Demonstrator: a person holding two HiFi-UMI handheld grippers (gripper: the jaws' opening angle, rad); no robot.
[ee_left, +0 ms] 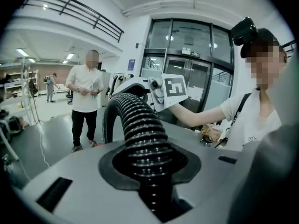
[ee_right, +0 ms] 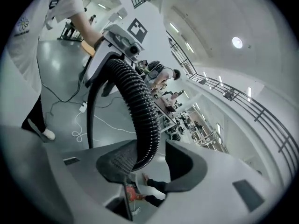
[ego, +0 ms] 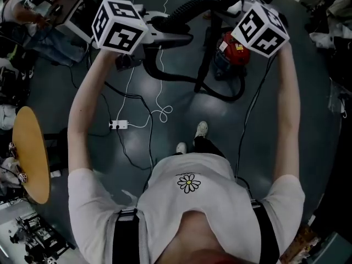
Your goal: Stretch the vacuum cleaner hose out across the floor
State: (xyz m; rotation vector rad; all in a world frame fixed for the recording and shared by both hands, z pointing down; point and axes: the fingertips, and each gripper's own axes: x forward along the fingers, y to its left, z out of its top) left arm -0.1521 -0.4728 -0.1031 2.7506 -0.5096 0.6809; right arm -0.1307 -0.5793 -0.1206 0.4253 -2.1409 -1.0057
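Hose (ego: 187, 7) arcs above the dark grey floor (ego: 220, 120). Left tool (ee_left: 149, 164) is clamped on it, right tool (ee_right: 156, 164) slightly open around it, with glass doors (ee_left: 187, 69) behind.

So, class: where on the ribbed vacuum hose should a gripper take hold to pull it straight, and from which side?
Take the hose by its ribbed body, coming from the side across its length, one jaw each side of the round section, as the left gripper does; the ridges should resist sliding. The right gripper has it against one pad only, so probably must close.
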